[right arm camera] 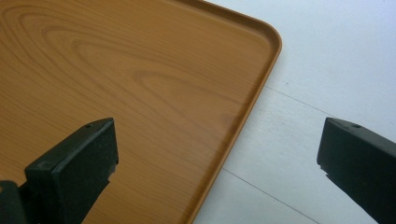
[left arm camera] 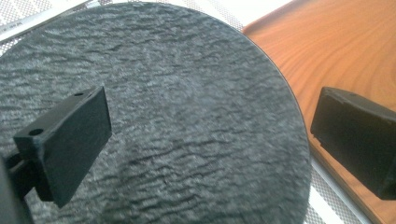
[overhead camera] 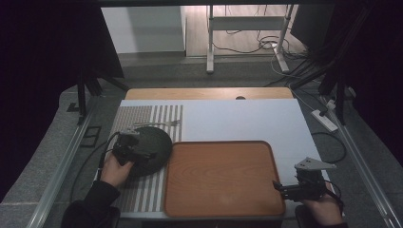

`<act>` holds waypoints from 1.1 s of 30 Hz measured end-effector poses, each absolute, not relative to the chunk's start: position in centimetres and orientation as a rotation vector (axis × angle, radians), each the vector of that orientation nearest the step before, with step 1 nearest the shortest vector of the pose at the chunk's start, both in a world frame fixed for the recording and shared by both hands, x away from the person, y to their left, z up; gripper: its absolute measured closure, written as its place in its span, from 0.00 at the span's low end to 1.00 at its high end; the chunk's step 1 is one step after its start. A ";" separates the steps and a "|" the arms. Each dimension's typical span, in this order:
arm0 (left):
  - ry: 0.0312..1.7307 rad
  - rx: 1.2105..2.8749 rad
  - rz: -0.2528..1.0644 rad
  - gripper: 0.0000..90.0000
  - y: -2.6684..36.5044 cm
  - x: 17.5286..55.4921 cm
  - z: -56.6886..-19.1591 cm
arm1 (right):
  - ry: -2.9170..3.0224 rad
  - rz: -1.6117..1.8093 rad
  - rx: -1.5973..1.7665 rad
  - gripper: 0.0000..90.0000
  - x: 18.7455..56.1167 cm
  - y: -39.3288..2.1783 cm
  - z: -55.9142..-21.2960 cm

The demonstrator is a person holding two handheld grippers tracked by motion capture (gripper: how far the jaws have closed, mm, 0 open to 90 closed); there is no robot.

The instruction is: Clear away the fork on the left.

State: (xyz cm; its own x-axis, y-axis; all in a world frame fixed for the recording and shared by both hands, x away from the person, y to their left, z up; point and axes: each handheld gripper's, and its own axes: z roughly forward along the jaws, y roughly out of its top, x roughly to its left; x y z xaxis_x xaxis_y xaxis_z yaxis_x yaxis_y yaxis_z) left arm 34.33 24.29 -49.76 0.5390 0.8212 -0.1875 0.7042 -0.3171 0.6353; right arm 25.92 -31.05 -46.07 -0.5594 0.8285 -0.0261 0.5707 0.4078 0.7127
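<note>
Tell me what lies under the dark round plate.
The dark round plate rests on a striped placemat, its right edge beside the wooden tray. Whatever sits directly beneath its middle is covered.

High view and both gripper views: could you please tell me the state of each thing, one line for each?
Left gripper: open, jaws spread above the dark plate, holding nothing.
Right gripper: open, jaws astride the tray's edge, holding nothing.
Dark round plate: lies flat on the striped mat, empty, rim beside the tray.
Wooden tray: flat on the table, empty.
Striped mat: spread flat under the plate.
Fork: lies on the mat behind the plate.
</note>
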 end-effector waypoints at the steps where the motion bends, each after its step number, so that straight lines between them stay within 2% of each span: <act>1: 1.228 2.095 0.218 0.00 24.3 34.6 -49.8 | 2.293 0.942 1.202 0.00 25.9 -31.1 -46.1; 33: 1.272 2.096 0.234 0.01 25.5 40.5 -49.9 | 2.295 0.943 1.204 0.00 26.0 -31.1 -46.1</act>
